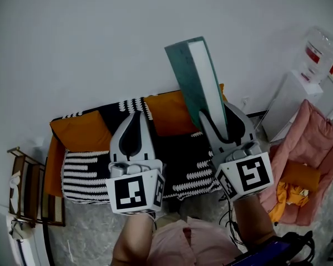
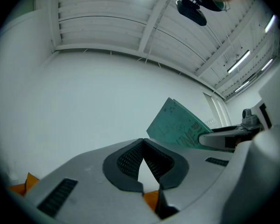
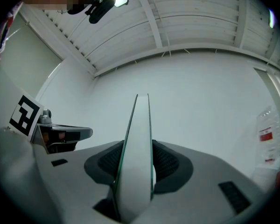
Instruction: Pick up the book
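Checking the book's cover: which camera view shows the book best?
The head view: the book stands tilted in the right tongs, teal cover and white page edge both visible. The left gripper view shows only part of its cover; the right gripper view shows just its page edge.

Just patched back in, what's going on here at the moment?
A person is working a gripper in each hand above a sofa. The right gripper is shut on the lower end of a teal book, which is held up in the air, leaning slightly left and clear of the cushions. The left gripper is beside it, shut and empty, not touching the book. The book is already picked up.
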A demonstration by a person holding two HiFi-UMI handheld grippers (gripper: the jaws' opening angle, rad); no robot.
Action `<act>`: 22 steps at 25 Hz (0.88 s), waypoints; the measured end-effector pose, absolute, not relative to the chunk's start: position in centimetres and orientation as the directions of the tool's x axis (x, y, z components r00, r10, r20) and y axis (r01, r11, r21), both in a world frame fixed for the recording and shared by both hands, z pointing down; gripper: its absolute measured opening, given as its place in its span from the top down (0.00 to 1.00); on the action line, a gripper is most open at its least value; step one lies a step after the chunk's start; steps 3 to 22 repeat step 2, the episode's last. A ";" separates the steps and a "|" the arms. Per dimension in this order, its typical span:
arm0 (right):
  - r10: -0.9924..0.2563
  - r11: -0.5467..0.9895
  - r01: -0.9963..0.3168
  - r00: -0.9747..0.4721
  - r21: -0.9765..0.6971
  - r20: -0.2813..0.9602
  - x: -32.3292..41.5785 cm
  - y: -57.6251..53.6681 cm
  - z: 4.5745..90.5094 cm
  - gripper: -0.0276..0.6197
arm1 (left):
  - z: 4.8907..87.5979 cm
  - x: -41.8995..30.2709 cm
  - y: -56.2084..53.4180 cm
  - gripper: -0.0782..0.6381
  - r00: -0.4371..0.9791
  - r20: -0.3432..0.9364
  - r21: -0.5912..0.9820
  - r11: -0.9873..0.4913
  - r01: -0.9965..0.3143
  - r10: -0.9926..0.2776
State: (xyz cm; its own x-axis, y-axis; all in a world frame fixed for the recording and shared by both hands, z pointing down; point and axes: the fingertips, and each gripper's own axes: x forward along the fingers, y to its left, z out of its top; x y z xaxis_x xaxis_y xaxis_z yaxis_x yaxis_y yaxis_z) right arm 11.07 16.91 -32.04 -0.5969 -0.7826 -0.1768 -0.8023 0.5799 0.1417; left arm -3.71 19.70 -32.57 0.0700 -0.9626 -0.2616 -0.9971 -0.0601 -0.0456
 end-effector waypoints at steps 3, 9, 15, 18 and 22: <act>-0.782 0.580 -0.802 -0.597 0.143 -0.178 11.0 17.0 -31.9 0.69 | -32.5 -3.8 19.8 0.87 0.068 -0.264 -0.046 -0.058 -0.997 -0.962; -0.782 0.580 -0.802 -0.597 0.143 -0.178 11.0 17.0 -31.9 0.69 | -32.5 -3.8 19.8 0.87 0.068 -0.264 -0.046 -0.058 -0.997 -0.962; -0.782 0.580 -0.802 -0.597 0.143 -0.178 11.0 17.0 -31.9 0.69 | -32.5 -3.8 19.8 0.87 0.068 -0.264 -0.046 -0.058 -0.997 -0.962; -0.782 0.580 -0.802 -0.597 0.143 -0.178 11.0 17.0 -31.9 0.69 | -32.5 -3.8 19.8 0.87 0.068 -0.264 -0.046 -0.058 -0.997 -0.962; -0.782 0.580 -0.802 -0.597 0.143 -0.178 11.0 17.0 -31.9 0.69 | -32.5 -3.8 19.8 0.87 0.068 -0.264 -0.046 -0.058 -0.997 -0.962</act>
